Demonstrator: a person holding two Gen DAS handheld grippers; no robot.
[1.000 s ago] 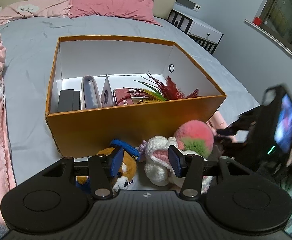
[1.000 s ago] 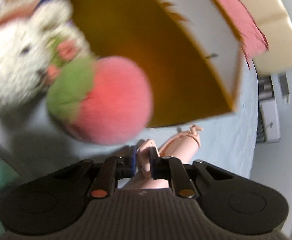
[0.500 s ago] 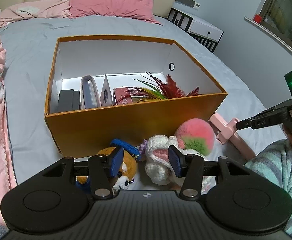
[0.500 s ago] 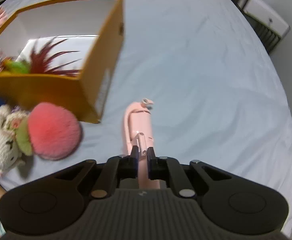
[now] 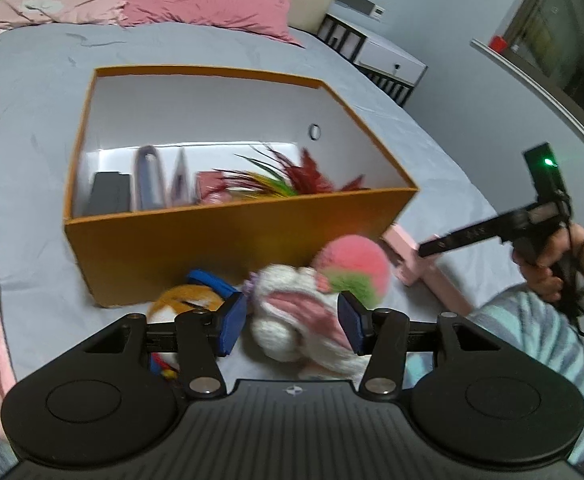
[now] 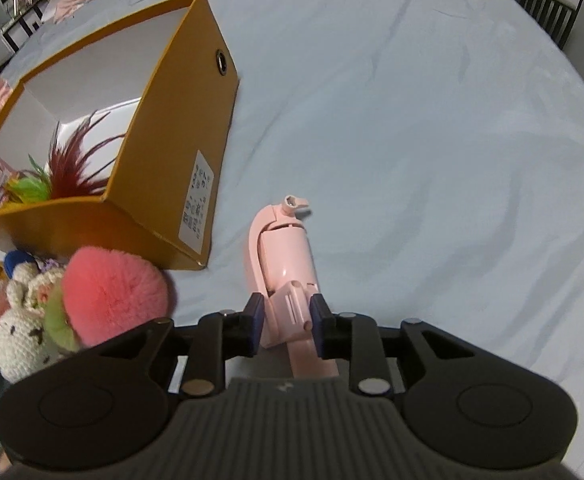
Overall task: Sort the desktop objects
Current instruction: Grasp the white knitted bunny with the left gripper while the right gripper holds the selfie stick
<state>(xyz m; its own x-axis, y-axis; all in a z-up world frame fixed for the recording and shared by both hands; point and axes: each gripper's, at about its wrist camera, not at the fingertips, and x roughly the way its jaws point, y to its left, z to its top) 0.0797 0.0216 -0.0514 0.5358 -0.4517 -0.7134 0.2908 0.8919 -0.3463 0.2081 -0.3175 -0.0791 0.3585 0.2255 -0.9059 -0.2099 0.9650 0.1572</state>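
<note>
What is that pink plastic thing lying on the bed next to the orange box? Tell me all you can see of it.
The pink plastic thing looks like a folded stick or holder of smooth, glossy pale pink plastic: a long body, a hinged arm curving along its left side, and a small knob at the far tip. It lies flat on the grey bedsheet, just right of the orange box, apart from it. The right gripper straddles its near end, fingers open on either side, whether touching is unclear.

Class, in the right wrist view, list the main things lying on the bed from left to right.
White crocheted bunny → pink pompom → orange box → pink handheld device, which sits between the right gripper's fingers.
</note>
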